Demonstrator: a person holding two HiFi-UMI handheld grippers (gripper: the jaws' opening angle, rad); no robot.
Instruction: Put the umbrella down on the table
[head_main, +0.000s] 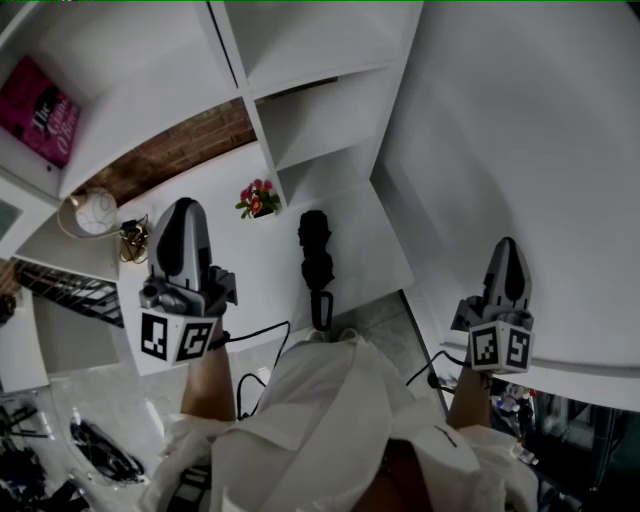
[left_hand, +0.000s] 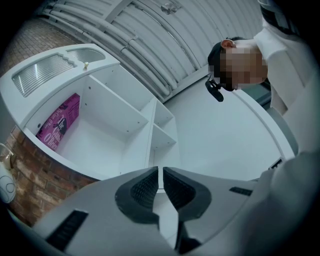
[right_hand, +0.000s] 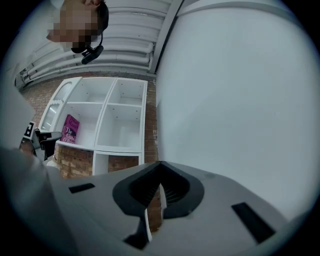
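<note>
A black folded umbrella (head_main: 316, 258) lies on the white table (head_main: 375, 250), its wrist strap (head_main: 322, 308) toward the near edge. Neither gripper touches it. My left gripper (head_main: 183, 207) is held up to the left of the umbrella, shut, with nothing between its jaws. In the left gripper view the left gripper (left_hand: 160, 172) points up at the white shelf unit. My right gripper (head_main: 507, 244) is far to the right, in front of a white wall, also shut and empty. The right gripper (right_hand: 160, 167) shows its tips meeting. The umbrella is in neither gripper view.
A small pot of pink flowers (head_main: 258, 198) stands on the table left of the umbrella. A white shelf unit (head_main: 300, 110) rises behind, with a pink book (head_main: 38, 110) in a compartment. A round white lamp (head_main: 90, 212) and cables (head_main: 255, 345) lie to the left and near.
</note>
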